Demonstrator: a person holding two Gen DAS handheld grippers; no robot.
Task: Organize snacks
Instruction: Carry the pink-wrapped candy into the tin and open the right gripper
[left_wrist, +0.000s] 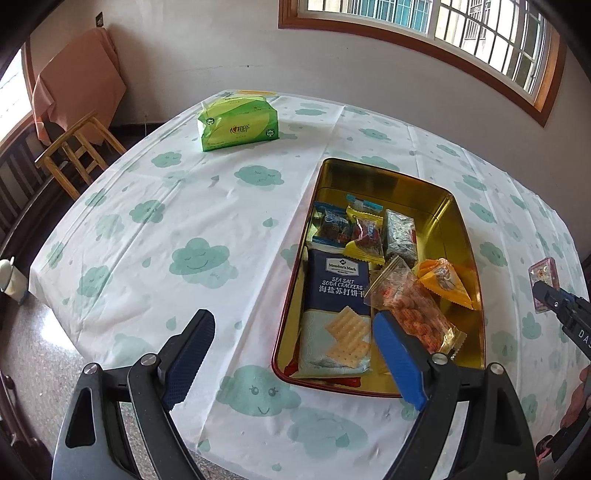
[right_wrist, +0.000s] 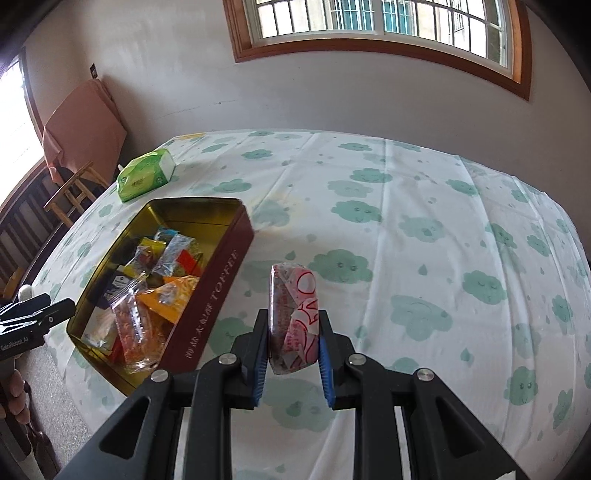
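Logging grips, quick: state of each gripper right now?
Left gripper: open, holding nothing.
Right gripper: shut on the pink-wrapped snack.

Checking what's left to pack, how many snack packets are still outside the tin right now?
1: a pink-and-white wrapped snack, clamped in the right gripper above the tablecloth, right of the tin. The green pack looks like tissues. The table's near edge is hidden.

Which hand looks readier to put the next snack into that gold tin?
The right. Its claw is already shut on a pink wrapped snack, just beside the tin. The left claw is open with nothing between its fingers, over the tin's near corner.
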